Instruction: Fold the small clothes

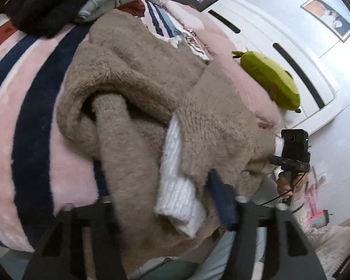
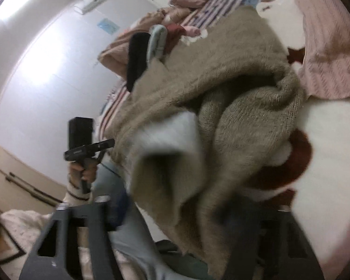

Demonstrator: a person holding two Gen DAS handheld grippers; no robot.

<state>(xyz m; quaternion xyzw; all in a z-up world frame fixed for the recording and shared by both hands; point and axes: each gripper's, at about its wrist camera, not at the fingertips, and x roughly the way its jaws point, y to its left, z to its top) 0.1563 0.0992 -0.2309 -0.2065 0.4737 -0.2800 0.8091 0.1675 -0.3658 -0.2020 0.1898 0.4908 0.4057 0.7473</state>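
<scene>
A fuzzy tan knitted sweater lies bunched on the bed, its body spread over the pink, navy and white striped blanket and heaped into thick folds near the bed's near edge. One sleeve runs out of a deep fold and hangs down over that edge. A white ribbed piece, apparently a cuff or lining, shows between the tan layers. In the right wrist view the same sweater is lifted and rumpled at the near edge, with a pale inner panel exposed; motion blur hides finer detail.
</scene>
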